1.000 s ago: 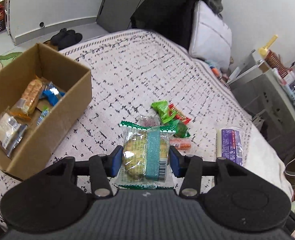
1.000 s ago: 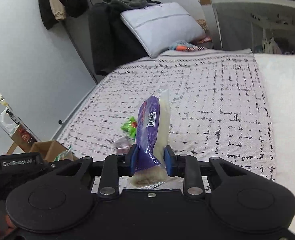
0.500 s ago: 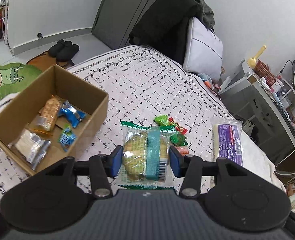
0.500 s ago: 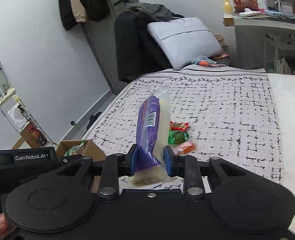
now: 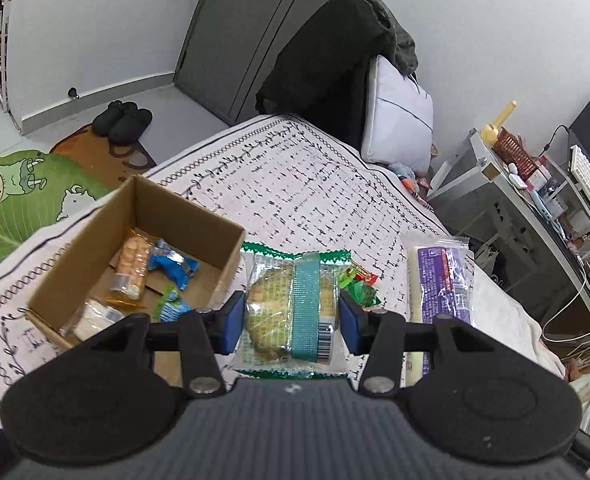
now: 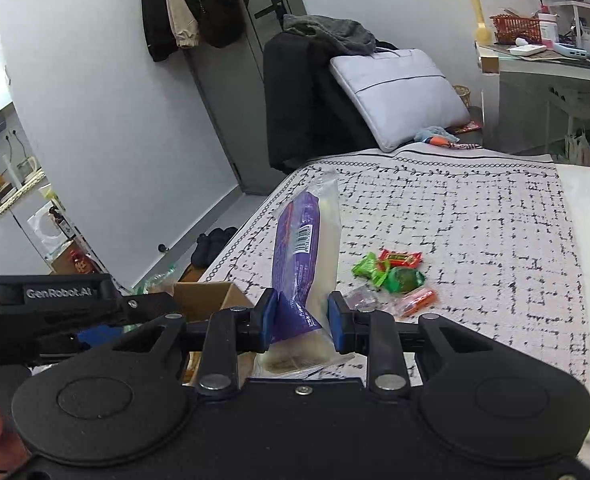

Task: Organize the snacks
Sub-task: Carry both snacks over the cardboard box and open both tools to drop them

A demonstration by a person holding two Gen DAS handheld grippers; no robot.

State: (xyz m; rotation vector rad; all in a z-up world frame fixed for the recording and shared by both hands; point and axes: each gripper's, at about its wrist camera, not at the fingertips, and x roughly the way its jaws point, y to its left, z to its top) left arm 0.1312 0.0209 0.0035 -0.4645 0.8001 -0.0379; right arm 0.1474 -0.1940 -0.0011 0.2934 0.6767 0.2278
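Observation:
My left gripper (image 5: 291,322) is shut on a clear green-edged cookie packet (image 5: 293,312), held in the air just right of an open cardboard box (image 5: 199,220) on the bed. Several wrapped snacks (image 5: 135,264) lie inside the box. My right gripper (image 6: 299,318) is shut on a long purple-and-white snack packet (image 6: 307,252), which stands upright between its fingers. That same purple packet (image 5: 441,280) shows at the right of the left wrist view. Small green, red and orange candies (image 6: 395,276) lie loose on the bedspread. The left gripper's body (image 6: 55,308) and the box's corner (image 6: 207,298) show at the left of the right wrist view.
The patterned bedspread (image 5: 295,184) stretches back to a grey laptop bag (image 6: 399,92) and a dark chair with clothes (image 5: 327,52). A cluttered desk (image 5: 535,200) stands right of the bed. Black slippers (image 5: 123,120) and a green mat (image 5: 23,192) lie on the floor to the left.
Both grippers have risen and pulled back with their packets still held. The box and the loose candies now look smaller and lie lower in both views.

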